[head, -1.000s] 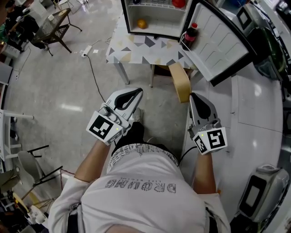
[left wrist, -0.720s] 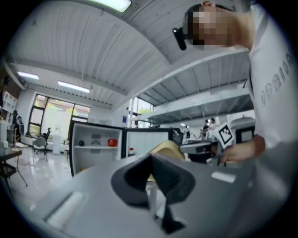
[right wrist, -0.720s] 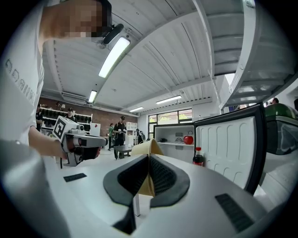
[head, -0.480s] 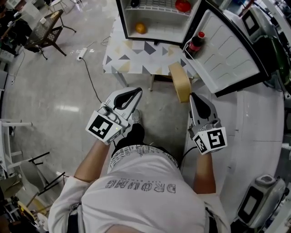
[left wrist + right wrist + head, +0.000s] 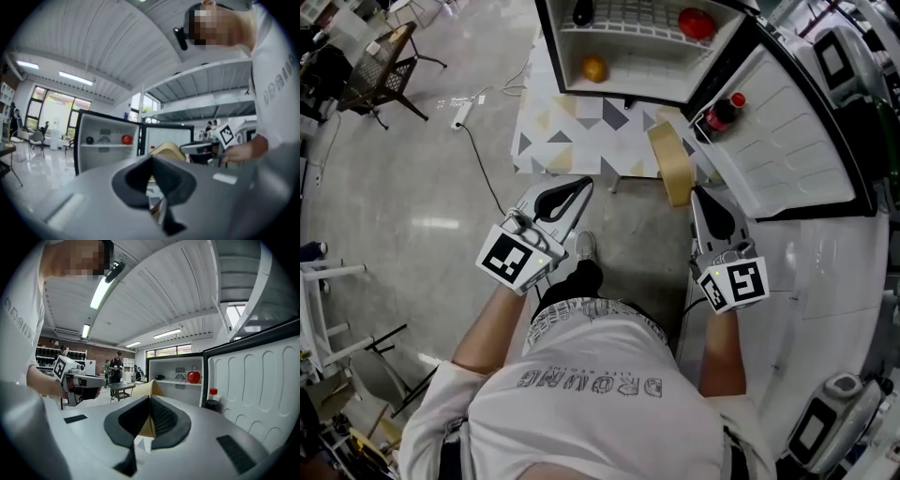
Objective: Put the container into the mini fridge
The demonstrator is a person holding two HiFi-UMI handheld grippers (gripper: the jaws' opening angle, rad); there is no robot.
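The container point(image 5: 672, 161) is a tan, bowl-like thing held on edge. My right gripper point(image 5: 698, 194) is shut on its near rim; in the right gripper view the tan wall point(image 5: 149, 389) rises between the shut jaws of my right gripper point(image 5: 150, 420). My left gripper point(image 5: 581, 188) is shut with nothing in it, level with the right one and to its left. The mini fridge point(image 5: 656, 80) stands open ahead on a patterned table point(image 5: 572, 141), its door point(image 5: 797, 141) swung out to the right. From the left gripper view the container point(image 5: 166, 151) shows past the left gripper point(image 5: 152, 183).
Inside the fridge lie an orange point(image 5: 594, 68), a red round thing point(image 5: 697, 22) and a dark thing point(image 5: 582, 13). A cola bottle point(image 5: 724, 112) stands in the door shelf. A white counter point(image 5: 825, 309) runs along my right. A power strip point(image 5: 461, 108) and its cable lie on the floor.
The fridge and table have slid lower and nearer in the head view, showing more of the shelf. Both grippers keep the same pose, the right still holding the container.
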